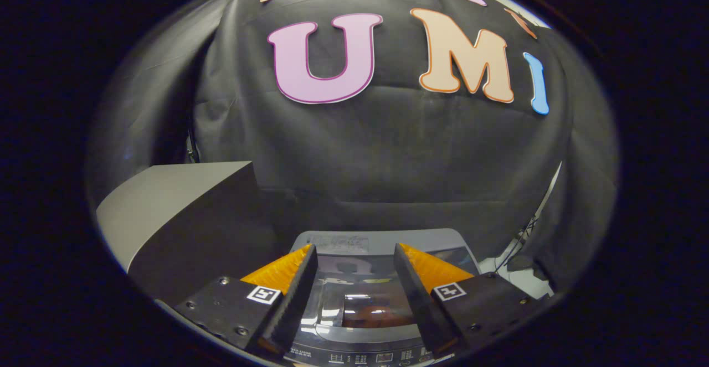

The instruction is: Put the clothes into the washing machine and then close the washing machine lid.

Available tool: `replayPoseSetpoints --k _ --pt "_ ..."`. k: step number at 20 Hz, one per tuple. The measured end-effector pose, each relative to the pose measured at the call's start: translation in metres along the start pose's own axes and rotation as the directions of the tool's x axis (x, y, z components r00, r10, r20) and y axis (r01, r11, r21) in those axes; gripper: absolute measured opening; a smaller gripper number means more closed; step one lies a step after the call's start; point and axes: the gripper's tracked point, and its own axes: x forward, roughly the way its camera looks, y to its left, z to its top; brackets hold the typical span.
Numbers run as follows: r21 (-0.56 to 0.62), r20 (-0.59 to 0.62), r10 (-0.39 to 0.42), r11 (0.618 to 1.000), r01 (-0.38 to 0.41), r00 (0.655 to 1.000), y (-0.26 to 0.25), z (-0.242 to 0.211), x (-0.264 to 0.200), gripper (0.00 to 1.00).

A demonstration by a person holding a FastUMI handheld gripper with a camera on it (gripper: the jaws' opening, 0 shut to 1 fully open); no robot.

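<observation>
The washing machine (382, 241) stands below my gripper, seen from above, grey with a control strip along its near edge. Its glass lid (360, 295) lies flat and shut, and something reddish-brown shows dimly through the glass. My gripper (354, 251) hovers above the lid, open, with nothing between its fingers. The left finger (302, 278) and right finger (410, 281) frame the lid's glass panel.
A grey block with a sloping top (177, 212) stands to the left of the machine. Black cloth (376, 162) hangs behind the machine as the booth's wall. To the right of the machine, cables (518, 242) run over a pale floor.
</observation>
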Motion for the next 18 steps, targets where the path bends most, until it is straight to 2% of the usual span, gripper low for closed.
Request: replayPoseSetpoints --k 10,18 --pt "0.066 0.054 -0.012 0.998 0.008 0.998 -0.036 -0.018 -0.043 0.85" --pt "0.041 0.111 -0.062 0.998 0.058 0.992 -0.080 -0.039 -0.098 0.85"
